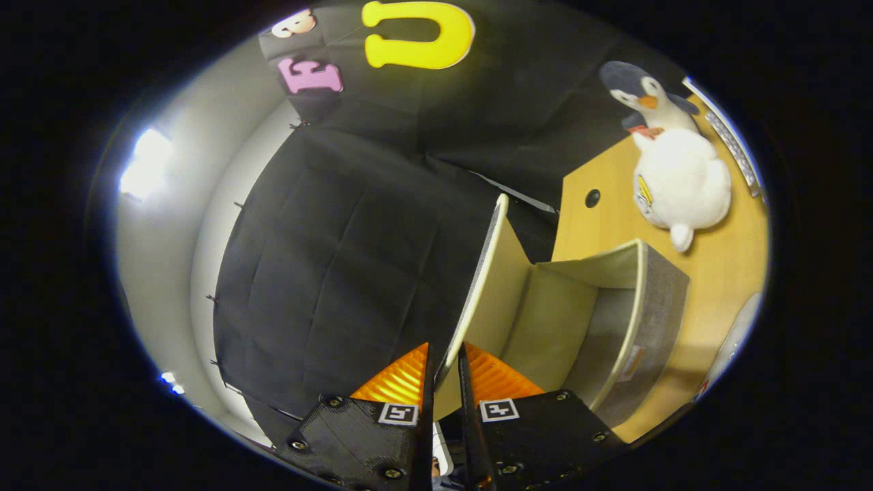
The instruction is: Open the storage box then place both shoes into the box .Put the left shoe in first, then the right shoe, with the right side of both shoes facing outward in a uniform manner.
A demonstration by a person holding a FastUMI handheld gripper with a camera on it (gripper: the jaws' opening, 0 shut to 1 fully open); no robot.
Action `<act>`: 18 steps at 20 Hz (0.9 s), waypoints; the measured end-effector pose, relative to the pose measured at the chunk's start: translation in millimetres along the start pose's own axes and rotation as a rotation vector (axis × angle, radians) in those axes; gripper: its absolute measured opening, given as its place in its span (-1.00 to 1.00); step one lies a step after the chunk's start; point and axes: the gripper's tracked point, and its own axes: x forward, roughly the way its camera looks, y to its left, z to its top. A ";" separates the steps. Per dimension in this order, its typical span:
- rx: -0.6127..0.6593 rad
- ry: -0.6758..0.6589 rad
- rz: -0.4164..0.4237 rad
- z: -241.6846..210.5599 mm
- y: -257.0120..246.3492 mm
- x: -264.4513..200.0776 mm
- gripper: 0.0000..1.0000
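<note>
The view is rolled on its side. A grey fabric storage box [658, 300] with a pale beige lining stands on the wooden table [716, 266]. Its lid [487, 286] is swung up, away from the box's open mouth, and I see it nearly edge-on. My gripper [447, 372] is shut on the lid's rim, one finger on each face of it. The inside of the box shows bare lining as far as I can see. A sliver of a white shoe [733, 341] lies on the table beyond the box.
A plush penguin [675, 170] stands on the table past the box, near a round cable hole [592, 198]. Black cloth walls off the space behind the lid. A bright lamp [146, 160] glares on the pale wall beyond the cloth.
</note>
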 end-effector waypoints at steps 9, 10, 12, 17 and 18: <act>-0.171 0.148 -0.080 -20.7 52.1 121.5 -0.59; -0.177 0.167 -0.090 -24.0 52.3 134.2 -0.55; -0.184 0.199 -0.111 -27.1 52.9 152.3 -0.55; -0.246 0.221 -0.164 -35.7 56.1 172.0 0.48; -0.250 0.228 -0.172 -36.8 55.5 169.8 0.61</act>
